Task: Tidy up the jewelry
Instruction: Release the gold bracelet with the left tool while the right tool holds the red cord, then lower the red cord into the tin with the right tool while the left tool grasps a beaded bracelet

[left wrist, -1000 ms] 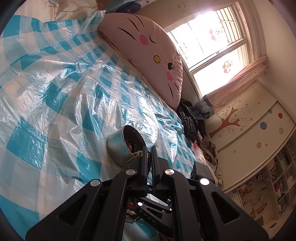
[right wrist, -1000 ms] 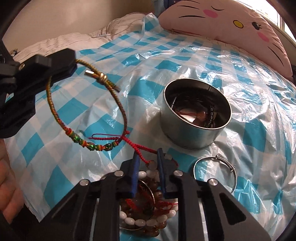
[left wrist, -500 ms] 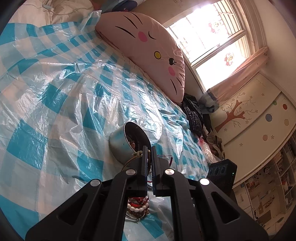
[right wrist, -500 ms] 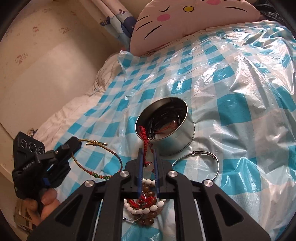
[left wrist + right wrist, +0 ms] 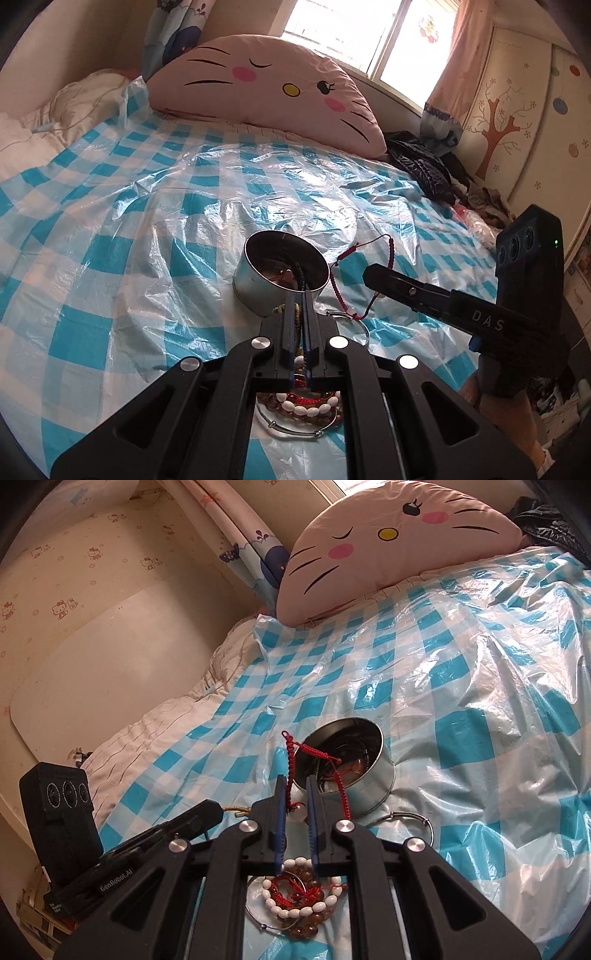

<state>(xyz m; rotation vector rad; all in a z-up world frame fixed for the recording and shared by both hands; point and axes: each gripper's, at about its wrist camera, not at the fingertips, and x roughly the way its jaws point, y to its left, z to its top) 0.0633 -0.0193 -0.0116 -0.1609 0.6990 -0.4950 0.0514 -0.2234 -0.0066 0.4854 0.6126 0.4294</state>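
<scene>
A round metal tin stands on the blue checked plastic sheet, with dark and red jewelry inside. My left gripper is shut on a braided green-gold bracelet, just in front of the tin. My right gripper is shut on a red cord bracelet, held up beside the tin's rim; it also shows from the side in the left wrist view. A heap of bead bracelets lies under both grippers.
A thin silver bangle lies right of the tin. A pink cat-face pillow is at the bed's far end. Dark clothes lie at the far right. White bedding borders the sheet on the left.
My right gripper has lifted the red cord bracelet up off the heap toward the tin. My left gripper has swung level with the tin, the braided bracelet still in it.
</scene>
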